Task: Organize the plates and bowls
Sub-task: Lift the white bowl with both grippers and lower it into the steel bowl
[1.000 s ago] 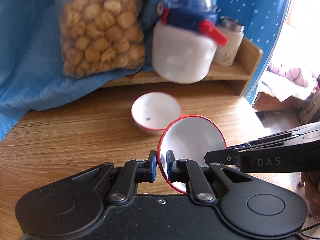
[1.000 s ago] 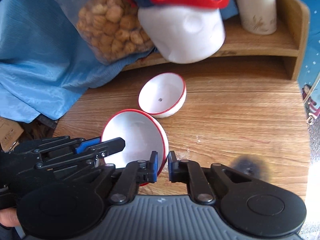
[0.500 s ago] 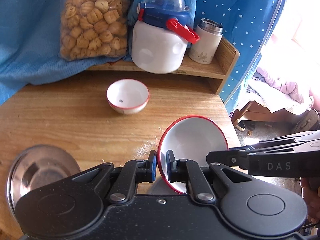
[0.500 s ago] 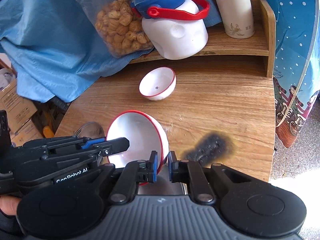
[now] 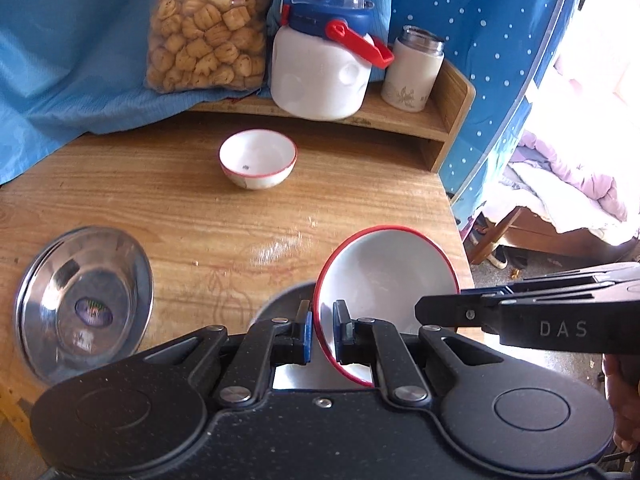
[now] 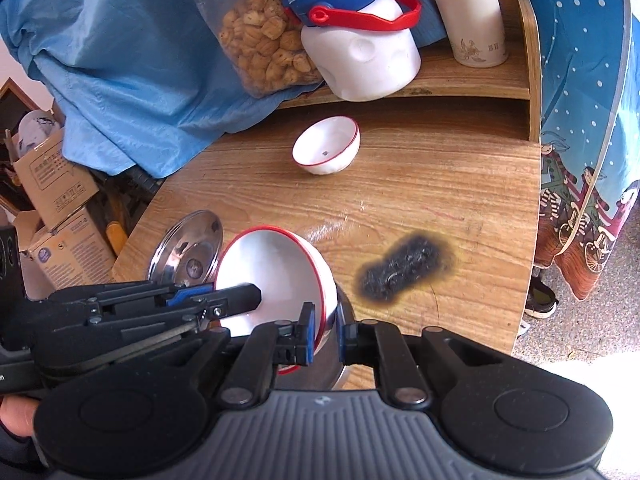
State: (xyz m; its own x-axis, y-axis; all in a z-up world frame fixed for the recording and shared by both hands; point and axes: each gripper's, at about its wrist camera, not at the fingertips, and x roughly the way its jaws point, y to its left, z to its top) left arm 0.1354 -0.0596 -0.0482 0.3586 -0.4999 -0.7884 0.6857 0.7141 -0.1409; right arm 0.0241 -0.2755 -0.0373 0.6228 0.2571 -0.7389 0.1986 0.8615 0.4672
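A large white bowl with a red rim (image 5: 384, 276) (image 6: 272, 276) hangs tilted above the wooden table's near part, held from both sides. My left gripper (image 5: 322, 332) (image 6: 256, 296) is shut on its rim. On the opposite rim my right gripper (image 6: 325, 330) (image 5: 418, 312) is shut too. A smaller red-rimmed white bowl (image 5: 258, 164) (image 6: 326, 150) stands upright further back on the table. A steel plate (image 5: 84, 304) (image 6: 186, 254) lies at the left. The edge of another metal dish (image 5: 280, 302) (image 6: 346, 360) shows just under the held bowl.
A wooden shelf (image 5: 452, 92) at the back carries a bag of snacks (image 5: 204, 28), a white jug with a blue lid (image 5: 320, 72) and a white flask (image 5: 412, 72). Blue cloth (image 5: 60, 60) drapes the back left. A burn mark (image 6: 404, 270) is on the table; cardboard boxes (image 6: 52, 200) stand left.
Both grippers have drawn back from the small bowl towards the table's near edge, carrying the large bowl between them. The steel plate at the left has come into view.
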